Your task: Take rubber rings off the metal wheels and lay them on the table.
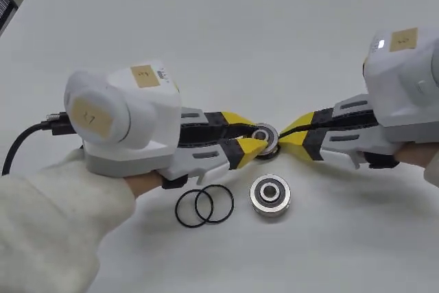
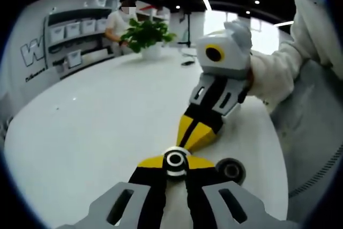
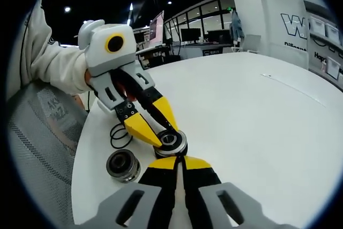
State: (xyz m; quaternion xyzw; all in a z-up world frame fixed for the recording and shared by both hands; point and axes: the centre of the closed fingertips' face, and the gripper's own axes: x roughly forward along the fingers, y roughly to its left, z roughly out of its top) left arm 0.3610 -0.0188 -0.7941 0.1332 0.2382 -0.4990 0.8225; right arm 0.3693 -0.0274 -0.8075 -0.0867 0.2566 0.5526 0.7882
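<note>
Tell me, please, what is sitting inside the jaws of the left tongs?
A metal wheel, clamped in the left tongs. The right tongs' shut tips meet its rim. The jaws cover much of that rim, so whether a rubber ring is on it cannot be seen.

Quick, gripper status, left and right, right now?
Left gripper: shut on the metal wheel.
Right gripper: shut, against that wheel's rim; what it pinches, if anything, cannot be told.
</note>
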